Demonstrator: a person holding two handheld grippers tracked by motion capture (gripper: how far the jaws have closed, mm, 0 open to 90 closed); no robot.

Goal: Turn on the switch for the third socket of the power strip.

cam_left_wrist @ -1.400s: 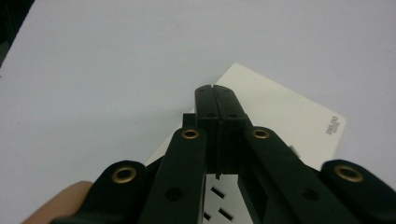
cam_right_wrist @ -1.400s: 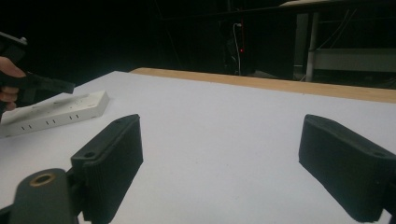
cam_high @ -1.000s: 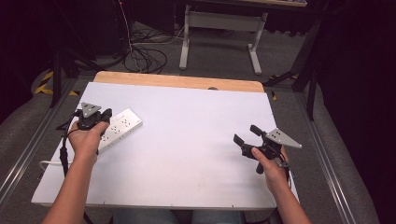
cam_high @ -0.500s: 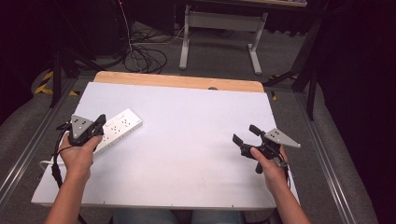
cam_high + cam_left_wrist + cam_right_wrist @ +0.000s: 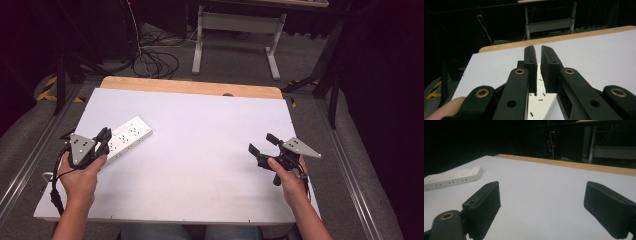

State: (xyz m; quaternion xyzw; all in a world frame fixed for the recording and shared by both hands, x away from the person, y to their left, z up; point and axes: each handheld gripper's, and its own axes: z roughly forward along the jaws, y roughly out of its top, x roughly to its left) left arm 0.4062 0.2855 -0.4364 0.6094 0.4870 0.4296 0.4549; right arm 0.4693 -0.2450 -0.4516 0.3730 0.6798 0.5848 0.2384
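A white power strip (image 5: 127,137) lies at an angle on the left of the white table (image 5: 200,150). My left gripper (image 5: 104,136) hovers over the strip's near-left end, held in a hand. Its jaws have just been opening and stand a narrow slit apart with nothing between them. In the left gripper view the left gripper (image 5: 537,48) points along the power strip (image 5: 541,105), which lies below its jaws. My right gripper (image 5: 261,142) rests low at the table's right side, wide open and empty. In the right gripper view the right gripper (image 5: 541,195) faces the power strip (image 5: 451,180) far off at the left.
A bare wooden strip (image 5: 190,87) runs along the table's far edge. Behind it on the floor stand a grey desk frame (image 5: 235,30) and a tangle of cables (image 5: 155,62). Metal rails run along both sides of the table.
My left hand has drawn back toward the near left, along the power strip to its end, and its jaws have parted slightly. The right hand has stayed put.
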